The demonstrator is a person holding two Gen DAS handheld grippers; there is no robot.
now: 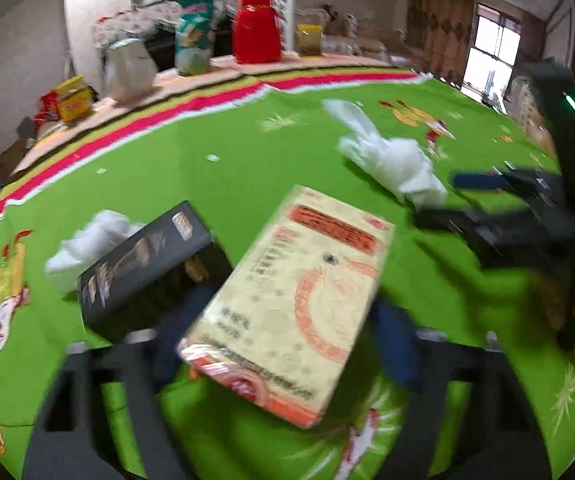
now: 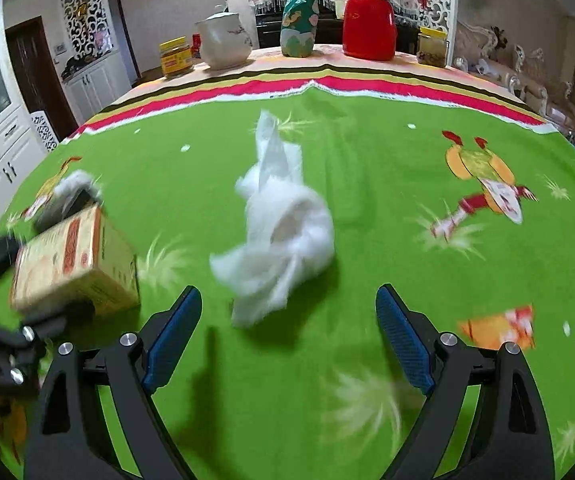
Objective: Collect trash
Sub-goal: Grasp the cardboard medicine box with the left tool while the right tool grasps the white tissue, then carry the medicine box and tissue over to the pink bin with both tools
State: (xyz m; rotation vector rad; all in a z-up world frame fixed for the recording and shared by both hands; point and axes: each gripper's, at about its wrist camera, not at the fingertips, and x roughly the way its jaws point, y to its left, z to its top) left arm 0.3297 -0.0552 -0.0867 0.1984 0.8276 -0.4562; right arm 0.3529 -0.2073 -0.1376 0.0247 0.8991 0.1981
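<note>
A cream and orange carton point(image 1: 295, 304) lies tilted between the blue pads of my left gripper point(image 1: 287, 320), which is shut on its two long sides. The same carton point(image 2: 75, 260) shows at the left of the right wrist view. A black box point(image 1: 143, 264) lies just left of it, with a white tissue wad point(image 1: 87, 244) behind. A larger crumpled white tissue point(image 2: 283, 232) lies on the green tablecloth point(image 2: 387, 152). My right gripper point(image 2: 287, 292) stands open just short of that tissue, whose near end lies between the fingertips. That gripper point(image 1: 459, 200) and the tissue point(image 1: 391, 160) also appear at the right of the left wrist view.
Along the table's far striped edge stand a red thermos point(image 2: 369, 24), a white ceramic jar point(image 2: 225, 42), a green printed bag point(image 2: 298, 24), a yellow-lidded jar point(image 2: 175, 56) and a glass jar point(image 2: 431, 46). White cabinets point(image 2: 3, 152) stand beyond the table on the left.
</note>
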